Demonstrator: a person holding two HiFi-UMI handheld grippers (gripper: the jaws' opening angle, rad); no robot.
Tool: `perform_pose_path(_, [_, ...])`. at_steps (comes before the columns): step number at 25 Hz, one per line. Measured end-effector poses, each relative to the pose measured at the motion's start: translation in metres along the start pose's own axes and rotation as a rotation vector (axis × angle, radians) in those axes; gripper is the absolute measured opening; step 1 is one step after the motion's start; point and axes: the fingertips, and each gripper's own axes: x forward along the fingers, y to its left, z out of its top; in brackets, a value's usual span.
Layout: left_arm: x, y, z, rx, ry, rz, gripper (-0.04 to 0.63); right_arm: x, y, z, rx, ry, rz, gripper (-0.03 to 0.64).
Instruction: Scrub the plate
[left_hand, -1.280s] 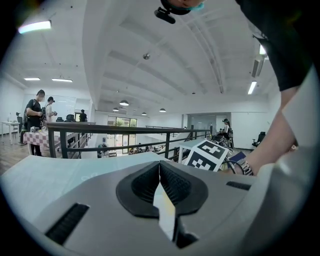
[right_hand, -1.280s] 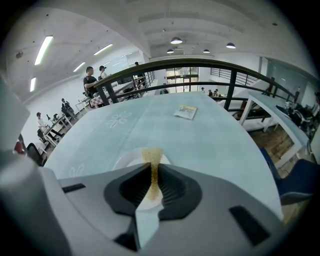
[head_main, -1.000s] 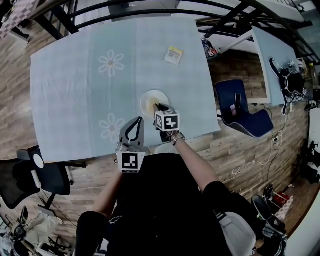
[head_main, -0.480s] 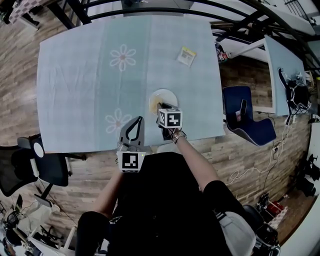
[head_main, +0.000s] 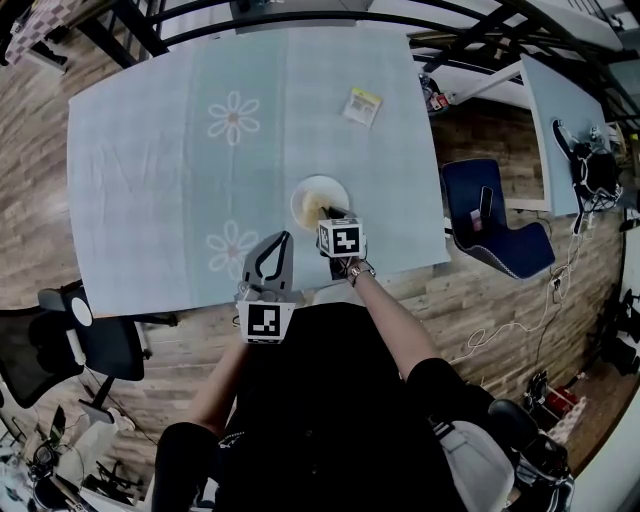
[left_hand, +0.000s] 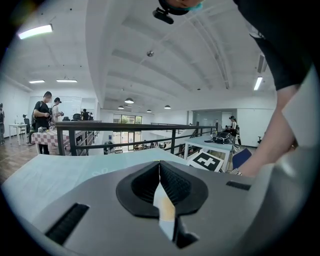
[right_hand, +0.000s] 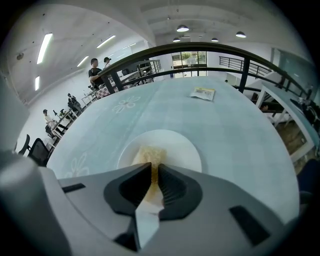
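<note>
Covering the desk (head_main: 150, 150) from edge to edge, a pale blue cloth printed with white flowers (head_main: 233, 118) carries the few things in play, and the person's dark-sleeved arms reach in over its near edge. A blue chair (head_main: 490, 225) stands off the desk's right edge, well apart from the work. The plate (head_main: 303, 198), white and round, lies on the right half of the desk a little in from the near edge, with a second flower print (head_main: 232, 245) to its left. The right gripper (head_main: 325, 213) comes in from the near edge over the plate's near rim; in the right gripper view its jaws (right_hand: 154, 166) stand almost together, clamped on a yellowish sponge (right_hand: 150, 154) that sticks out ahead of them and rests on the plate (right_hand: 182, 150), left of the plate's middle. The left gripper (head_main: 285, 237) hangs over the near edge to the left of the plate, near it but not touching; in the left gripper view its jaws (left_hand: 159, 164) are pressed together at the tips with nothing between them. A small yellow packet (head_main: 363, 105) lies near the far right corner, well apart from the plate.
</note>
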Motion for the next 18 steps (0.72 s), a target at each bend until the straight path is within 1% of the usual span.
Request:
perform_pose_path(6, [0.008, -0.008, -0.003, 0.041, 0.012, -0.036, 0.014, -0.003, -0.013, -0.002, -0.014, 0.001, -0.020, 0.049])
perform_pose_path(9, [0.012, -0.016, -0.001, 0.027, 0.007, -0.056, 0.014, -0.006, -0.021, -0.003, -0.010, 0.000, -0.035, 0.049])
perform_pose_path(18, [0.020, -0.028, 0.002, 0.031, 0.003, -0.105, 0.014, -0.016, -0.046, -0.003, 0.029, -0.018, -0.075, 0.049])
